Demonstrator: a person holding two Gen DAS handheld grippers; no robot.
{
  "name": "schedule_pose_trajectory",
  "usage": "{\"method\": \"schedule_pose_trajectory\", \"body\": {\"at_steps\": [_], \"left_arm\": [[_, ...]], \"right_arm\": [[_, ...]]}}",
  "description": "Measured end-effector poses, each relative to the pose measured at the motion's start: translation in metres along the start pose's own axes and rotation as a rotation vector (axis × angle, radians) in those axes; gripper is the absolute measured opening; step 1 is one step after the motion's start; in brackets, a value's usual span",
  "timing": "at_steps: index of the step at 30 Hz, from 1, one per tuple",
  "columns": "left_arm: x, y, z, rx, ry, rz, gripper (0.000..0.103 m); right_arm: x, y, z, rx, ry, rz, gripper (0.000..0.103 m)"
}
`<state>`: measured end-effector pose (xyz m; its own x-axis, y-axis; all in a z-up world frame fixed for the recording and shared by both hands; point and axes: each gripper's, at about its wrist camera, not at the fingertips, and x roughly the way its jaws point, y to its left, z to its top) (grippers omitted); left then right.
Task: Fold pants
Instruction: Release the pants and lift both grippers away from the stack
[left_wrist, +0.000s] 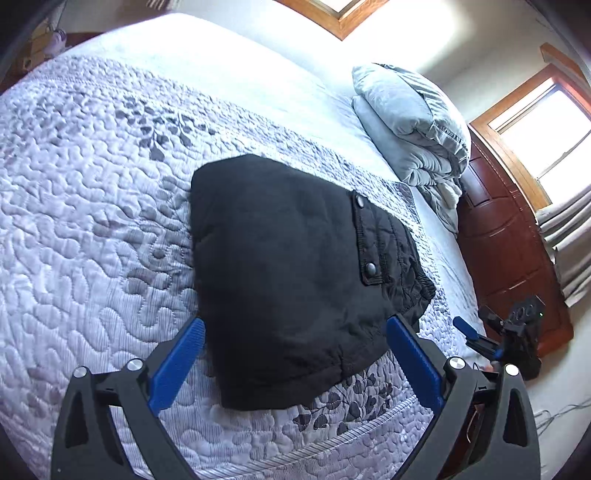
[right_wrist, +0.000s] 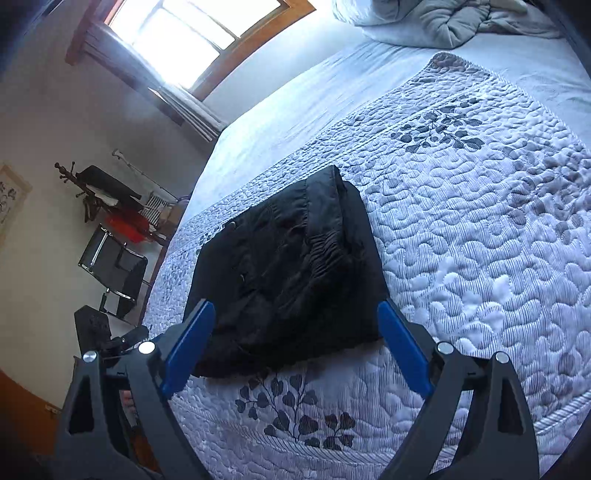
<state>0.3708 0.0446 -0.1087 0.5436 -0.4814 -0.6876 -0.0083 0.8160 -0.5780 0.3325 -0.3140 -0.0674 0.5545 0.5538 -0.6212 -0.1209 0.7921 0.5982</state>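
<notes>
We judge the folding nearly finished; the black pants (left_wrist: 291, 273) lie as a compact bundle on the quilt (left_wrist: 92, 206); our left gripper (left_wrist: 295, 354) and right gripper (right_wrist: 295, 343) hover spread apart, holding nothing.

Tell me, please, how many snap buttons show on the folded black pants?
2, both on the pocket flap of the folded black pants in the left wrist view: upper snap, lower snap. Others may be hidden inside the folds.
</notes>
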Motion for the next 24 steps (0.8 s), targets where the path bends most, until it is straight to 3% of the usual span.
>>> {"method": "schedule_pose_trajectory", "body": {"at_steps": [7,13,24], "left_arm": [[-0.026,-0.038,-0.019,0.055,-0.041,0.095,0.099],[-0.032,-0.067,-0.041,0.122,-0.029,0.189,0.099],[-0.073,-0.109,-0.070,0.202,-0.072,0.371,0.099]], "right_arm": [[-0.024,0.033,-0.031,-0.052,-0.023,-0.107,0.090],[-0.037,0.062,-0.054,-0.133,-0.024,-0.206,0.090],[-0.062,0.093,-0.083,-0.151,-0.037,-0.332,0.091]]}}
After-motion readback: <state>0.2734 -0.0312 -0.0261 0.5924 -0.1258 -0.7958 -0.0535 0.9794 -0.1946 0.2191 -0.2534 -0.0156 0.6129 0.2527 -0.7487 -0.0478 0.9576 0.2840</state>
